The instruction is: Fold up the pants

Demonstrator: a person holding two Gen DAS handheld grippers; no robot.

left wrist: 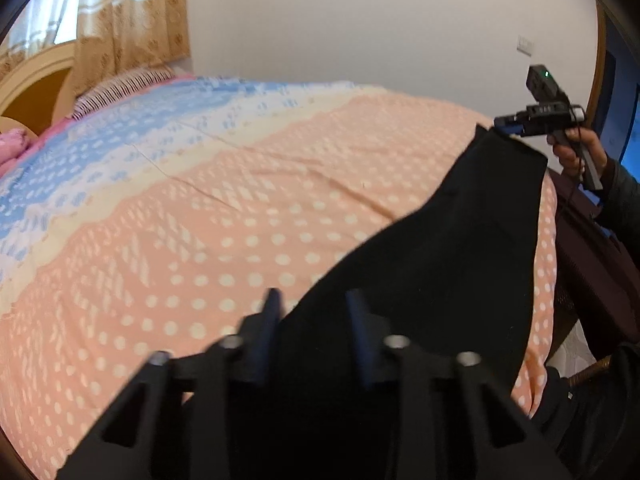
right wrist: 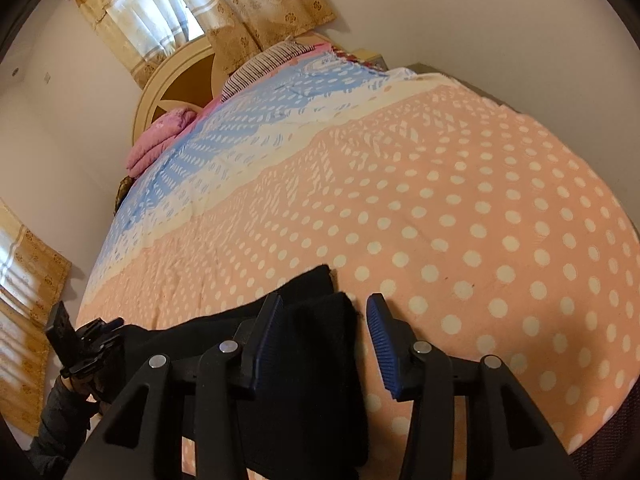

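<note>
One pair of black pants (left wrist: 460,240) lies on the bed (left wrist: 200,220). Two grippers, left gripper (left wrist: 314,300) and right gripper (right wrist: 324,308), both released, fabric loose between their fingers.

I've got both wrist cams pitched down, close over the bed (left wrist: 240,208); left looks rightward along the pants (left wrist: 460,240), right looks leftward; shared: bedspread, pants, headboard (right wrist: 176,76)
</note>
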